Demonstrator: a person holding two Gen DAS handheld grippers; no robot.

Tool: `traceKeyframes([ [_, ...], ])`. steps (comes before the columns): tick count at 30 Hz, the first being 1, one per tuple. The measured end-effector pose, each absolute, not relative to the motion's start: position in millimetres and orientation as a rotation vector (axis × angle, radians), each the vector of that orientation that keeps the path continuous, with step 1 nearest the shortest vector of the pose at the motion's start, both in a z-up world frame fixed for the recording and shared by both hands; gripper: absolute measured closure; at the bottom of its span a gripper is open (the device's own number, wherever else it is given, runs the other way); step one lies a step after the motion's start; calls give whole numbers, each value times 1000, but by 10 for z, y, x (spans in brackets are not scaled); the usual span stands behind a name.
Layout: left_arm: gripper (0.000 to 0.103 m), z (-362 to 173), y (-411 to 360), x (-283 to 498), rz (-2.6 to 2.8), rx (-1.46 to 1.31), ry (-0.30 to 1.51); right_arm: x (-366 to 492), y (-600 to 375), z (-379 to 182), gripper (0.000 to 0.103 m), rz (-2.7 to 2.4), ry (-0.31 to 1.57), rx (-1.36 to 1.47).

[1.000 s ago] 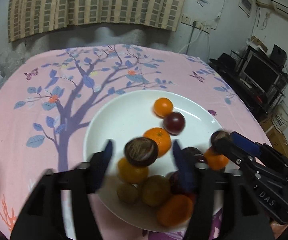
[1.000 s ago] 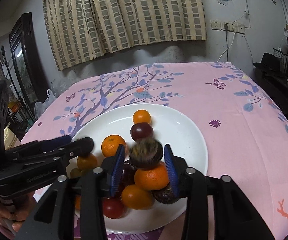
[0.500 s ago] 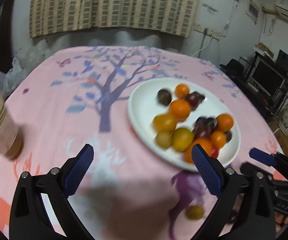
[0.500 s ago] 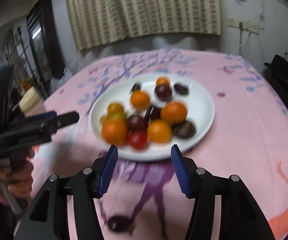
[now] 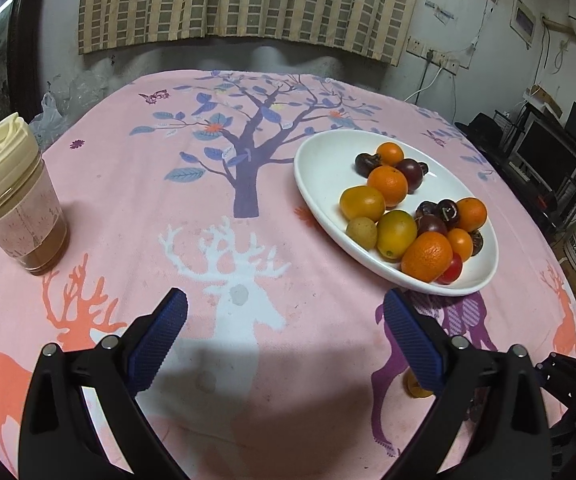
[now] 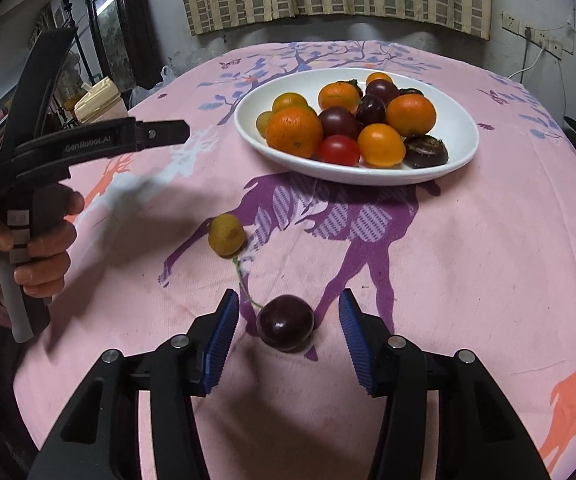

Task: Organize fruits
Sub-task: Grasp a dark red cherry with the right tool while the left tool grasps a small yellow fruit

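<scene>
While the left gripper [image 6: 168, 132] hangs with fingers spread wide and empty, a yellow fruit [image 6: 226, 235] lies on the table [image 6: 468, 248]; a dark cherry [image 6: 285, 323] sits between the right gripper's [image 6: 288, 330] just-closing fingers, untouched; the fruit plate [image 6: 458, 156] stands beyond.

I see the plate [image 6: 464, 148] of fruit on the far surface [image 6: 468, 248]. Nearer me, off the plate, a cherry [image 6: 285, 328] lies between my right fingers [image 6: 224, 336], untouched; a small round fruit [image 6: 226, 235] sits behind-left of it. A lidded jar [image 5: 12, 196] stands far left.
</scene>
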State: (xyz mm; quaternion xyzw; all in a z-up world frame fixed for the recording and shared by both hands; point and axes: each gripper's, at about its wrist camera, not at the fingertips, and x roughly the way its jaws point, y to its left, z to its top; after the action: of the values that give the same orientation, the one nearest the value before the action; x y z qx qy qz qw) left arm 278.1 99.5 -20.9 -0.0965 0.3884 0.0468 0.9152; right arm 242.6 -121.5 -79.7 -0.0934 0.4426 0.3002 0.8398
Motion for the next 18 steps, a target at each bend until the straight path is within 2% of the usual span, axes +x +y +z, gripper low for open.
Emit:
traceKeyframes([
  [2,7,-217,1002,2783,99,-202,803,2412,-1173,-829,58,628,948,-227],
  [3,7,-220,1006,2784,101,-203,805,2401,-1170,-824,69,636,946,-227],
  [4,7,-222,1008,2790,102,-203,806,2397,-1177,-823,74,640,947,-224],
  [9,7,-232,902,2788,21,-189,822,2461,-1342,-736,74,614,919,-123],
  [12,8,-217,585,2715,-119,-77,816,2556,-1531,-699,74,550,910,-27],
  [14,30,-249,358,2654,-223,0,830,2614,-1641,-703,74,515,920,25],
  [17,44,-358,109,2608,-285,77,866,2643,-1685,-704,74,502,922,43],
  [18,45,-388,59,2609,-285,95,875,2635,-1678,-700,74,506,920,41],
])
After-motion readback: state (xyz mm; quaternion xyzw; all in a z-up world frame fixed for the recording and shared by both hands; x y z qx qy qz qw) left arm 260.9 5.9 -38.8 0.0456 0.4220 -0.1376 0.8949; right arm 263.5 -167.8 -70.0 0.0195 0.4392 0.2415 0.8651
